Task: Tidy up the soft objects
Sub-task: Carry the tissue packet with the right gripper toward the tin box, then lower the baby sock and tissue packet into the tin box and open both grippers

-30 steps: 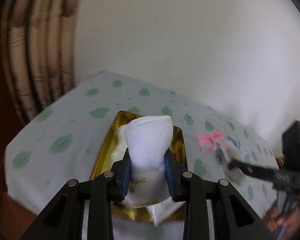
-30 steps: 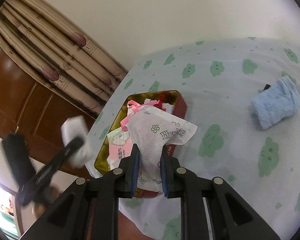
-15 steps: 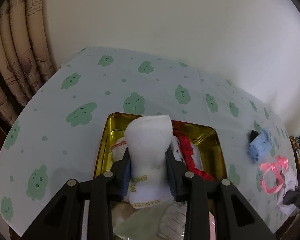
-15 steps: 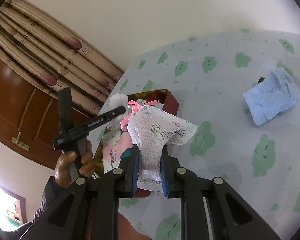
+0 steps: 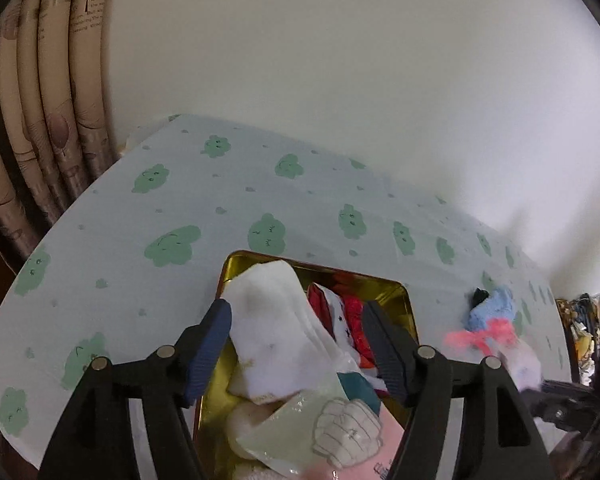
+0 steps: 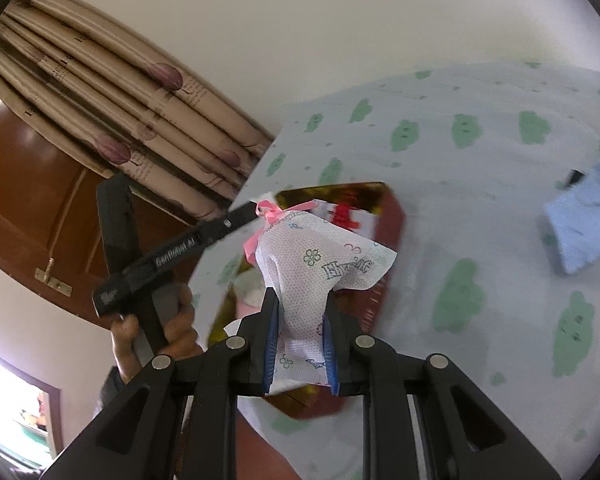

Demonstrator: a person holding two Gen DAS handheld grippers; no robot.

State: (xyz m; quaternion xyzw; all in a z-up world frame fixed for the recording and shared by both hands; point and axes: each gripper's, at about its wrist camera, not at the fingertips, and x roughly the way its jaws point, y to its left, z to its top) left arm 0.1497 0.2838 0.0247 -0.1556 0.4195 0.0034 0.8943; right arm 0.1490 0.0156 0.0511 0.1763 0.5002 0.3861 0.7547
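We see our left gripper [image 5: 296, 336] with its fingers [image 5: 214, 330] wide apart; they have just been opening. Between them lies a soft white sock [image 5: 274, 336], and the pads no longer press on it. The sock is fluffy and folded, with small gold marks near its end. It rests in the gold tin [image 5: 404, 304], right under the fingers, on top of other soft things: a red and white cloth with stars [image 5: 342, 316] near the right finger, and a pale packet with a fist picture [image 5: 328, 432] closer to us. The tin sits on the table [image 5: 180, 208], which has a light blue cover with green clouds. Our right gripper [image 6: 298, 338] has its fingers [image 6: 270, 334] close together, squeezing a white bag with flowers and blue letters [image 6: 320, 264]. A pink ribbon [image 6: 266, 216] ties its top. This bag hangs over the near edge of the tin. A blue towel [image 6: 584, 224] lies far to the right of these fingers.
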